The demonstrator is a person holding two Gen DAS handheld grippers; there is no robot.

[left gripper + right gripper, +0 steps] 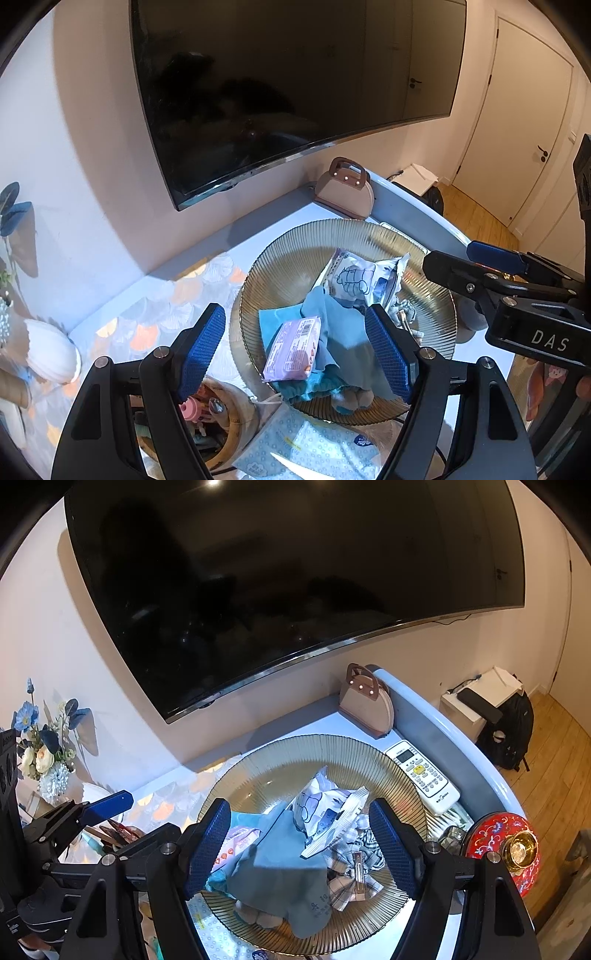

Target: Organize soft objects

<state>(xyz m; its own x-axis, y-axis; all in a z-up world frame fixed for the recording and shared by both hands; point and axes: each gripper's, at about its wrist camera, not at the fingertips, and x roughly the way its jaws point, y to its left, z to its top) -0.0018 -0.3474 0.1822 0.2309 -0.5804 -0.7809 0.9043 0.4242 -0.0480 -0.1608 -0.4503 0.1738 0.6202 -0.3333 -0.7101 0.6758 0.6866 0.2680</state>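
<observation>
Both grippers hover over ribbed glass plate (332, 749), jaws spread, nothing gripped: left gripper (295, 350), right gripper (301, 843). Soft stuff piled in plate: teal cloth (280, 867), white printed pouch (328, 812), lilac packet (293, 349), plaid fabric (354, 871). Clutter around: remote (423, 777) at plate's right rim, red lid (498, 845), tan handbag (365, 701) behind, tissue pack (314, 450) in front, TV (295, 572) on wall above.
</observation>
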